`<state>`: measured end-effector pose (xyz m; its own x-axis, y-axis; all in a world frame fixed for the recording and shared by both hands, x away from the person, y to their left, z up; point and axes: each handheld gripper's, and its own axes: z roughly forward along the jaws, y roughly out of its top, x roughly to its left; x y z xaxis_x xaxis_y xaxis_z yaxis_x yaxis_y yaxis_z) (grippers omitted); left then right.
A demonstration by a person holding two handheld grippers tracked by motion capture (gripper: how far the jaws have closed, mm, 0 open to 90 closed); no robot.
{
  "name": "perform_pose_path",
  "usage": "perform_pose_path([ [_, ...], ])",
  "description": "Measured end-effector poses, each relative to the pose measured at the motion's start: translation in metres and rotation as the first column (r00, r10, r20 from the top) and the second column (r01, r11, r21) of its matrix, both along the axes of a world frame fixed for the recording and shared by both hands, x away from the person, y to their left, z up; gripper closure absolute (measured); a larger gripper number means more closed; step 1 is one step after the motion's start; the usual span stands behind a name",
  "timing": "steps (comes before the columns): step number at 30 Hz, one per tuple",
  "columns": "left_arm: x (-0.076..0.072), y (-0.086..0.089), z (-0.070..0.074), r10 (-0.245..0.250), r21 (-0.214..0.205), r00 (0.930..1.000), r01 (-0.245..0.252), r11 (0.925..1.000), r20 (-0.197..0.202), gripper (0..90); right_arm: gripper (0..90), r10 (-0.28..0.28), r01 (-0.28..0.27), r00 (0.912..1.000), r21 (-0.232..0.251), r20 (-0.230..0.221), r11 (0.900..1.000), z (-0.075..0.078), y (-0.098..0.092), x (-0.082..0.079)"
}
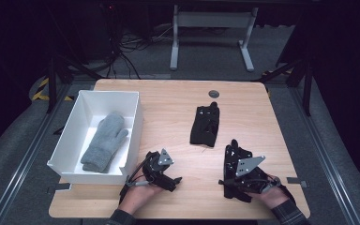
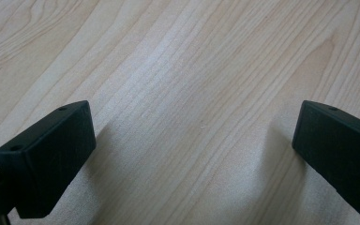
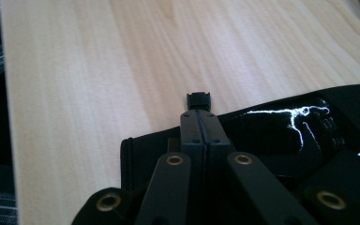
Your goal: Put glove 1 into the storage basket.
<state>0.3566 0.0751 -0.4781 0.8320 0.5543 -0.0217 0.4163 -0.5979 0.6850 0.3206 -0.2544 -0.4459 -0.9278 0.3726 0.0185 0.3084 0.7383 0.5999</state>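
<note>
right gripper (image 3: 200, 99) jaws pressed together over black glove (image 3: 281, 136), left gripper (image 2: 194, 154) jaws spread above table (image 2: 178, 56)

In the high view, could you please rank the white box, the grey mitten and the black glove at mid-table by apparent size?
1. white box
2. grey mitten
3. black glove, clearly smallest

Wooden bench (image 1: 168, 98) seen from above. Right gripper (image 1: 236, 176), held in a hand at the near edge, sits on top of a black glove (image 1: 234, 157) whose fingertips stick out beyond it. A 2nd black glove (image 1: 205, 124) lies farther out, apart. Left gripper (image 1: 168, 180) rests well to its left on bare wood, w/ a white box (image 1: 70, 136) just beside it holding a grey mitten (image 1: 105, 140).
</note>
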Motion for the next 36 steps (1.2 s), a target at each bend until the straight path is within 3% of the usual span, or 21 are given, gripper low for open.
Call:
perform_pose_path([
  [2, 0.0, 0.0, 0.0, 0.0, 0.0, 1.0, 0.0, 1.0, 0.002, 0.1, 90.0, -0.005, 0.004, 0.9999, 0.006, 0.013, 1.0, 0.002, 0.0, 0.0],
  [5, 0.0, 0.0, 0.0, 0.0, 0.0, 1.0, 0.0, 1.0, 0.001, 0.1, 90.0, -0.087, 0.084, 0.995, 0.052, 0.049, 0.9951, 0.007, -0.012, 0.01],
  [6, 0.0, 0.0, 0.0, 0.002, -0.002, 1.0, -0.002, 1.0, 0.001, 0.1, 90.0, -0.087, 0.084, 0.995, 0.052, 0.049, 0.9951, 0.007, -0.012, 0.01],
  [10, 0.0, 0.0, 0.0, 0.001, 0.002, 1.0, -0.001, 1.0, -0.001, 0.0, 90.0, -0.181, 0.176, 0.9803, 0.066, 0.078, 0.9821, 0.008, -0.026, 0.029],
  [12, 0.0, 0.0, 0.0, 0.0, 0.002, 1.0, 0.0, 1.0, 0.0, 0.1, 90.0, -0.199, 0.194, 0.9769, 0.059, 0.079, 0.9791, 0.007, -0.026, 0.036],
  [17, 0.001, 0.0, 0.0, -0.002, 0.002, 1.0, 0.002, 1.0, 0.002, 0.1, 90.0, -0.183, 0.182, 0.9816, 0.024, 0.053, 0.983, -0.003, -0.018, 0.044],
  [32, 0.001, -0.001, 0.0, -0.005, 0.006, 1.0, 0.005, 1.0, 0.002, 0.0, 90.0, -0.081, 0.079, 0.996, 0.038, 0.039, 0.9962, -0.006, 0.007, 0.027],
  [36, 0.001, -0.001, 0.0, -0.005, 0.006, 1.0, 0.005, 1.0, 0.001, 0.0, 90.0, -0.084, 0.083, 0.9959, 0.05, 0.032, 0.9953, -0.006, 0.006, 0.025],
])
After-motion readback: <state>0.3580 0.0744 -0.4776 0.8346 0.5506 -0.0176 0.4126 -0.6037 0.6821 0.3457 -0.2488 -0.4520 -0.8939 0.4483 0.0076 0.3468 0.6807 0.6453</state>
